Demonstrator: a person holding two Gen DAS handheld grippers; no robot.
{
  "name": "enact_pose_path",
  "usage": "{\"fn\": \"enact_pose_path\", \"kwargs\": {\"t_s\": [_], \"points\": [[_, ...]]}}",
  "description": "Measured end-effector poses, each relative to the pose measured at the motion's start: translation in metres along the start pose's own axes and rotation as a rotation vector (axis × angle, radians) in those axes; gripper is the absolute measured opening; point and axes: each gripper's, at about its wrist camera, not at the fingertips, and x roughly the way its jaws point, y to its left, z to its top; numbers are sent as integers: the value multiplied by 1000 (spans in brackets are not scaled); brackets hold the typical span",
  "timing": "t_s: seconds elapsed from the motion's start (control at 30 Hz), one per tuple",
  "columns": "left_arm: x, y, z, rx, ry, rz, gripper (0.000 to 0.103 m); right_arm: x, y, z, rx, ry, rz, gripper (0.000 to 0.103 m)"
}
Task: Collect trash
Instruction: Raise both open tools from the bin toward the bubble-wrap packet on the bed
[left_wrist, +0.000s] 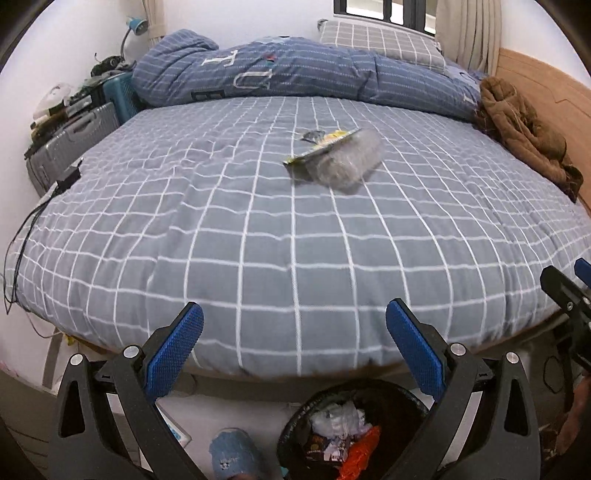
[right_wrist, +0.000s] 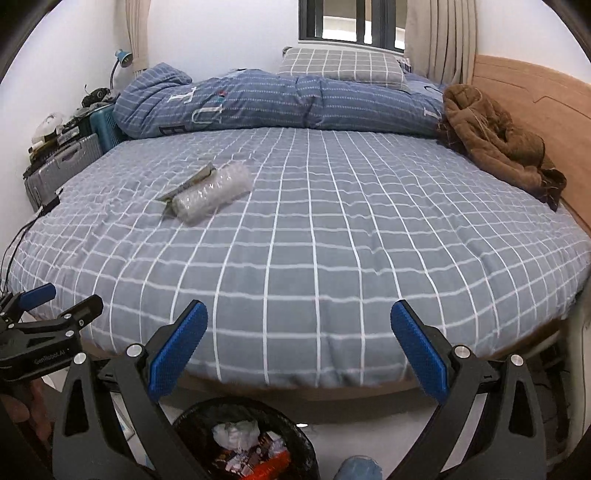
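A roll of clear bubble wrap (left_wrist: 347, 158) (right_wrist: 212, 192) lies on the grey checked bed (left_wrist: 258, 240) (right_wrist: 332, 240), with a flat yellow-edged wrapper (left_wrist: 321, 146) (right_wrist: 192, 182) tucked against it. A small crumpled foil scrap (left_wrist: 312, 135) sits just behind them. A black-lined trash bin (left_wrist: 354, 432) (right_wrist: 247, 443), holding white paper and orange wrappers, stands on the floor below the bed's near edge. My left gripper (left_wrist: 295, 343) hangs open and empty over the bed edge, above the bin. My right gripper (right_wrist: 299, 339) is open and empty beside it.
A rolled blue duvet (left_wrist: 295, 74) (right_wrist: 277, 103), a checked pillow (right_wrist: 340, 68) and a brown coat (left_wrist: 524, 125) (right_wrist: 495, 133) lie at the far side. Suitcases (left_wrist: 70, 140) (right_wrist: 62, 162) stand left of the bed. A black cable (left_wrist: 22, 240) hangs over the left edge. A wooden headboard (right_wrist: 535, 110) is right.
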Motion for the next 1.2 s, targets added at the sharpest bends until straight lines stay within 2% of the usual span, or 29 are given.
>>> {"fn": "enact_pose_path", "kwargs": {"t_s": [0.27, 0.73, 1.0, 1.2], "points": [[7, 8, 30, -19, -54, -5, 97, 22, 6, 29, 6, -31, 25, 95], [36, 15, 85, -32, -96, -10, 97, 58, 27, 71, -29, -57, 35, 95], [66, 12, 116, -8, -94, -21, 97, 87, 36, 98, -37, -47, 45, 95], [101, 4, 139, 52, -79, -13, 91, 112, 41, 110, -51, -25, 52, 95]]}}
